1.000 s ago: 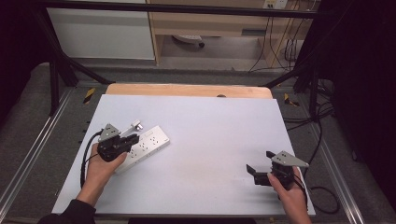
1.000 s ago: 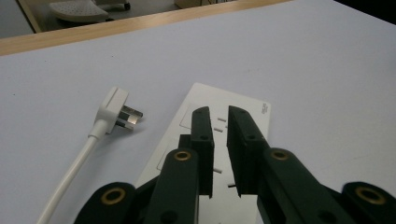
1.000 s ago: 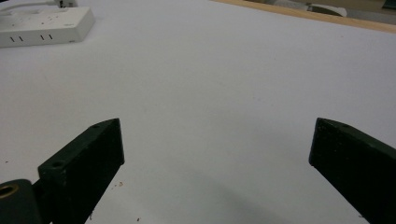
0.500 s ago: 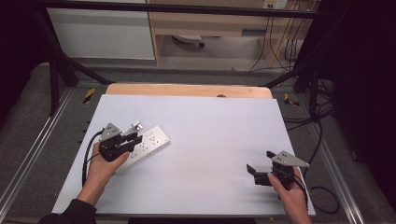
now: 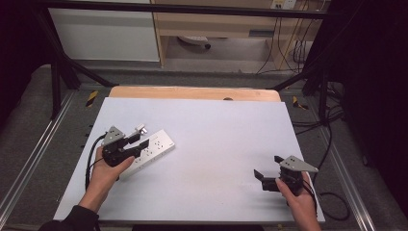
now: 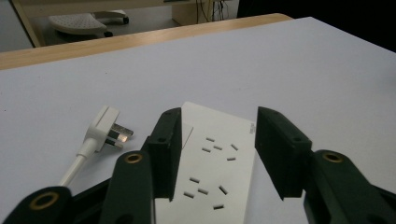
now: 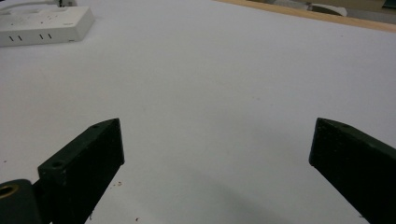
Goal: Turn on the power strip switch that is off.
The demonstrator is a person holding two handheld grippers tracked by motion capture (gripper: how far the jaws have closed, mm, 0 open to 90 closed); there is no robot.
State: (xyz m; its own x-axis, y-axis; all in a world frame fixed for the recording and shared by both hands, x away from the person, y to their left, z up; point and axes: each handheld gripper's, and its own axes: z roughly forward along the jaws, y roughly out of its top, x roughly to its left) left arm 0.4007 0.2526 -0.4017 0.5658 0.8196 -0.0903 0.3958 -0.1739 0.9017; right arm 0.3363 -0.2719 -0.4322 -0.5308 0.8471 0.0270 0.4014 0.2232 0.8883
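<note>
White strip (image 6: 215, 172) sits between my left gripper (image 6: 215, 154), jaws wide; I'd centre before closing, avoiding the plug (image 6: 105, 128) at left.

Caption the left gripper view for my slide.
Open left gripper straddling a white plastic power strip, white three-pin plug lying beside it.

Even overhead light on my table (image 5: 216, 125), dark surround beyond it. Soft shadows under my jaws. Gripper views slightly soft; no glare on table.
</note>
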